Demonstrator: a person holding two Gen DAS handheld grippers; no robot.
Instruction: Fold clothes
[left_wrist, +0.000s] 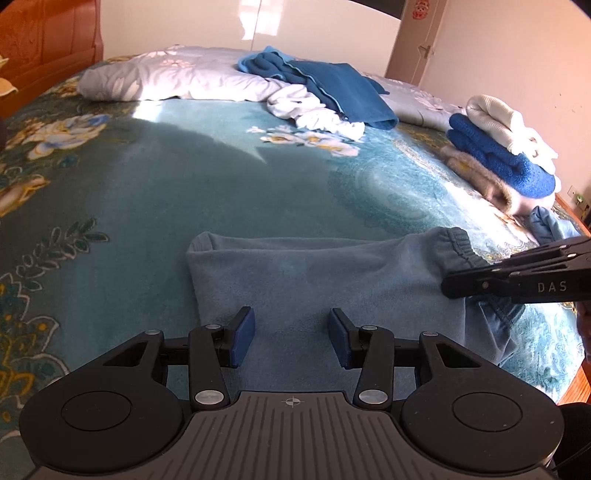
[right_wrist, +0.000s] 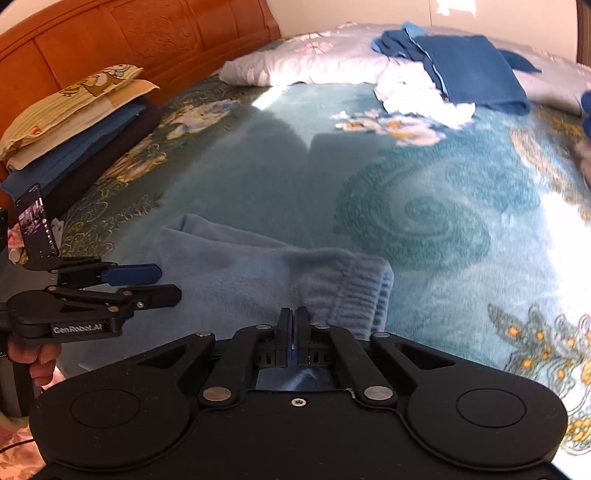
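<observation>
A light blue fleece garment (left_wrist: 314, 273) lies partly folded on the bed's near edge; it also shows in the right wrist view (right_wrist: 251, 273). Its ribbed elastic cuff (left_wrist: 458, 243) points right. My left gripper (left_wrist: 291, 332) is open, hovering just over the garment's near part with nothing between its blue pads. My right gripper (right_wrist: 293, 332) is shut on the garment's cuffed end (right_wrist: 354, 291), pinching the fabric. The right gripper also shows in the left wrist view (left_wrist: 454, 284) at the right, and the left gripper shows in the right wrist view (right_wrist: 162, 280) at the left.
The bed carries a teal floral blanket (left_wrist: 184, 177). Far side: a pale quilt (left_wrist: 166, 77), a dark blue garment (left_wrist: 332, 85), white cloth (left_wrist: 314, 110). A folded stack (left_wrist: 502, 151) sits at right. Another stack (right_wrist: 74, 129) lies by the wooden headboard (right_wrist: 129, 37). A phone (right_wrist: 37, 225) stands at left.
</observation>
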